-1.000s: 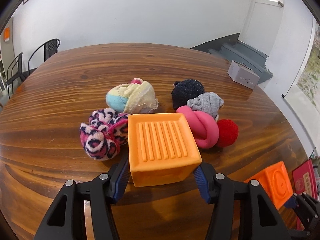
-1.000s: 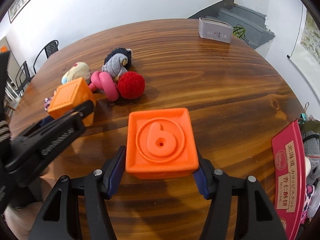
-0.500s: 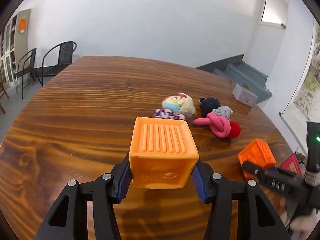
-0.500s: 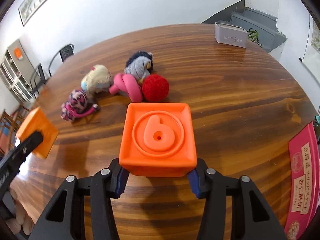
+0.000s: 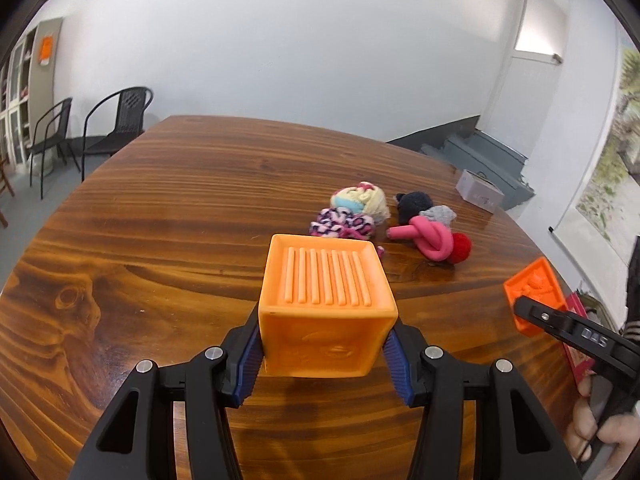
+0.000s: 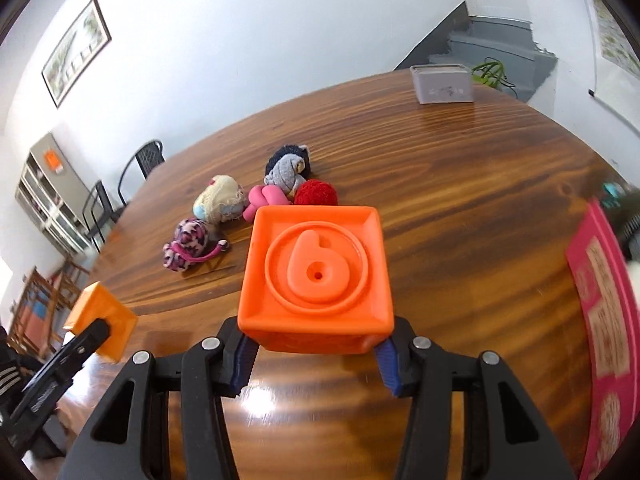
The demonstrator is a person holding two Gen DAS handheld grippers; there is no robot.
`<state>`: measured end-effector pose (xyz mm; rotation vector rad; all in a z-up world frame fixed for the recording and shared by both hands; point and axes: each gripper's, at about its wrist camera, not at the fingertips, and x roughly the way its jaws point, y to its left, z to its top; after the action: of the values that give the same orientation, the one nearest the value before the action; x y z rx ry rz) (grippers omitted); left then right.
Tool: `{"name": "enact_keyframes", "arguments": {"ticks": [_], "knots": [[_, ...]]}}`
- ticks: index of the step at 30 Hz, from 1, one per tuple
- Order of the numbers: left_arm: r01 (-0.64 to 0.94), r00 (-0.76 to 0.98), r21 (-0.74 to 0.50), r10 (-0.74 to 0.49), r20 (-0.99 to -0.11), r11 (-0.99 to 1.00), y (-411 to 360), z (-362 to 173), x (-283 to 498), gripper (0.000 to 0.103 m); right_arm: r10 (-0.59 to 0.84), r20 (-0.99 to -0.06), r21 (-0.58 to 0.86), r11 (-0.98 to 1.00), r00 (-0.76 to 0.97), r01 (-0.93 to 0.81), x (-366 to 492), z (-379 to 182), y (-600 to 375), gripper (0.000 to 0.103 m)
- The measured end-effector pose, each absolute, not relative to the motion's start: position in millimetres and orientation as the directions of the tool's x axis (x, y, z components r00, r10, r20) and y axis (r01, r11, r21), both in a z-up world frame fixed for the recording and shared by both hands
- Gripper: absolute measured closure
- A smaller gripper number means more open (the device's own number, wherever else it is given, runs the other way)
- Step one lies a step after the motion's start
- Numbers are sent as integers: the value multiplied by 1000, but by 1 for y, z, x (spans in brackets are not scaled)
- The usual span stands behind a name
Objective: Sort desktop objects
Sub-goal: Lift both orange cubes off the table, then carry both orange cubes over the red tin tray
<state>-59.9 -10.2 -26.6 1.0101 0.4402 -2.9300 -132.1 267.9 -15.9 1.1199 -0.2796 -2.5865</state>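
Observation:
My left gripper (image 5: 324, 364) is shut on a light orange ribbed cube (image 5: 326, 300) and holds it above the wooden table (image 5: 160, 240). My right gripper (image 6: 316, 356) is shut on a darker orange cube with a raised 6 (image 6: 316, 276), also lifted. Each cube shows in the other view: the 6 cube at the right (image 5: 534, 292), the ribbed cube at the lower left (image 6: 102, 320). A cluster of rolled socks lies mid-table: leopard-print (image 5: 344, 222), pastel (image 5: 360, 200), dark (image 5: 414, 204), grey (image 5: 440, 214), with a pink knot (image 5: 428, 236) and red ball (image 5: 460, 248).
A grey box (image 5: 478, 194) sits at the table's far right edge. A red booklet (image 6: 608, 320) lies at the near right edge. Black chairs (image 5: 116, 124) stand beyond the table on the left.
Both grippers have pulled back and up from the sock cluster with their cubes. The left one has swung left, away from the right one.

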Motion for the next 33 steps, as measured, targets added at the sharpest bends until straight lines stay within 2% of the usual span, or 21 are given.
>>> {"name": "enact_keyframes", "arguments": {"ticks": [8,15,17,25,33], "knots": [[41,-785,-266,134,-605,-963,10,-23,-56,48,-311,-631,311,-941,-711,135,-86,4,319,49],[-51,-773,-278,214,-597,-959,49,-15,-54,48,-227,-586,301,-952,-778,51,-57,38,384,49],[-86,-765,-281,244,-596,-956,64,-12,-55,48,-167,-583,277,-961,-795,-2,-54,48,410,49],[-212,-740,-268,333,-584,-940,120,4,-52,48,49,-629,199,-955,-776,-222,-71,60,496,48],[-285,-726,-245,375,-576,-927,157,20,-54,48,71,-735,155,-950,-674,-270,-118,33,522,48]]}}
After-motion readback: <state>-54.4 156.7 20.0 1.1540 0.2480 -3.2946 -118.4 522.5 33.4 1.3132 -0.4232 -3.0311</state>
